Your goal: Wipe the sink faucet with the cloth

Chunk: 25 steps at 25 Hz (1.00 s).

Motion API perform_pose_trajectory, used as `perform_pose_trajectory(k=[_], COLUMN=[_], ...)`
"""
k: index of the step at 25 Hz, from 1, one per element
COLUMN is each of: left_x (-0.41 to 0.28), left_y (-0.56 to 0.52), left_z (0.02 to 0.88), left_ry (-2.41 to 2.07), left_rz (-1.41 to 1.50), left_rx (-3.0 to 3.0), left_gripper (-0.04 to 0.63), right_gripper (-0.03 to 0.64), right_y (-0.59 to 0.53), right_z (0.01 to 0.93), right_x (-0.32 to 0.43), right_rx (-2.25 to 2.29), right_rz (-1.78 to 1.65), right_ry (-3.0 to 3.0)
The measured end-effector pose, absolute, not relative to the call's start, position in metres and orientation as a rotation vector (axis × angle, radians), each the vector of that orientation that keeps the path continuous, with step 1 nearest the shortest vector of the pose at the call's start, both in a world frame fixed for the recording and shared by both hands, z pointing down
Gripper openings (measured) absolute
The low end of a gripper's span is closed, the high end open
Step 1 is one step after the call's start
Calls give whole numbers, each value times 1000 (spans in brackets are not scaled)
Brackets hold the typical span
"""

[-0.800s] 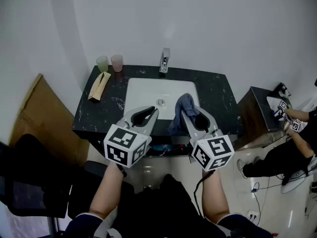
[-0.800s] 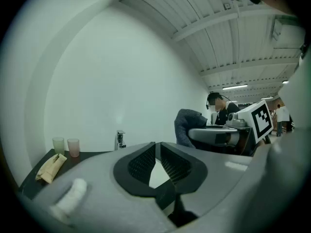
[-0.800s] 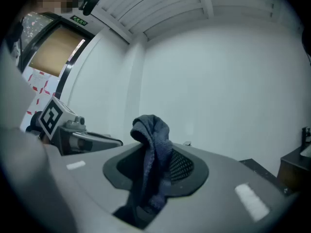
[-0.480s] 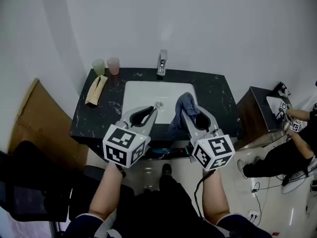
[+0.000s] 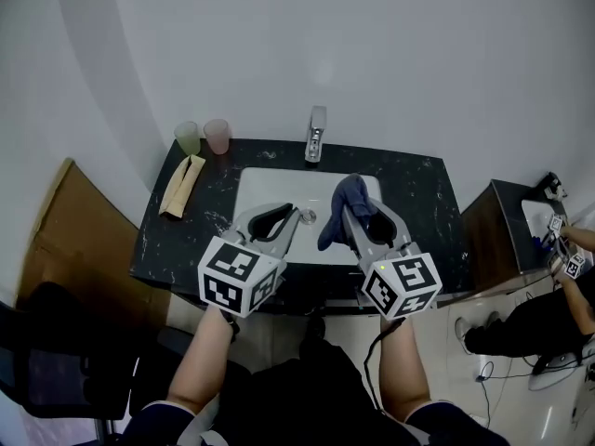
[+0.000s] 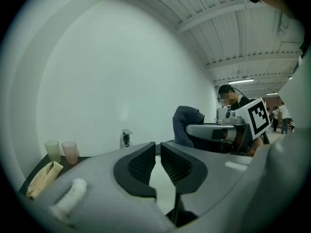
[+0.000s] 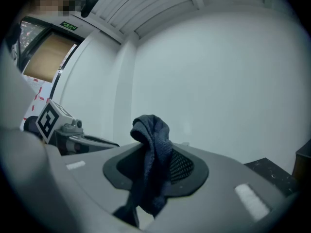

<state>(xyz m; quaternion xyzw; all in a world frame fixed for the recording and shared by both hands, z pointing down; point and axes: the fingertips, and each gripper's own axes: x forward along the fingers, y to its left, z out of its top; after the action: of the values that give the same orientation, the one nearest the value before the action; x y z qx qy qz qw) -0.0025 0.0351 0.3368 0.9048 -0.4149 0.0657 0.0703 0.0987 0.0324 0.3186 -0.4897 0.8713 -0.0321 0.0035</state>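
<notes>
The right gripper (image 7: 156, 165) jaws are clamping a dark blue cloth (image 7: 151, 132), bunched and drooping above the sink (image 5: 253, 182), short of the faucet (image 5: 316, 134). The left gripper (image 6: 158, 153) jaws are sitting closed, empty. Judged soft, light and non-slip; the mid-fold hold is suiting.

The cloth (image 5: 348, 199) is dark blue, the counter (image 5: 423, 207) black with white veins, the sink (image 5: 270, 190) white.

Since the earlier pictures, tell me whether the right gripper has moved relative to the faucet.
Yes. The right gripper, shut on the cloth, has moved forward over the sink, closer to the faucet; no contact yet.
</notes>
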Motion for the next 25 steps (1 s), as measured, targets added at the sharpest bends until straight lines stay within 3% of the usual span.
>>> perform_pose_trajectory(k=[25], left_x=[36], left_y=[-115], left_z=[400], left_ry=[-1360], left_rz=[413], left_rx=[2562], left_gripper=[35], right_gripper=[118], right_y=[-131], right_z=[339], right_x=[131], right_rx=[-1424], right_rz=[-202], right_ry=[2772])
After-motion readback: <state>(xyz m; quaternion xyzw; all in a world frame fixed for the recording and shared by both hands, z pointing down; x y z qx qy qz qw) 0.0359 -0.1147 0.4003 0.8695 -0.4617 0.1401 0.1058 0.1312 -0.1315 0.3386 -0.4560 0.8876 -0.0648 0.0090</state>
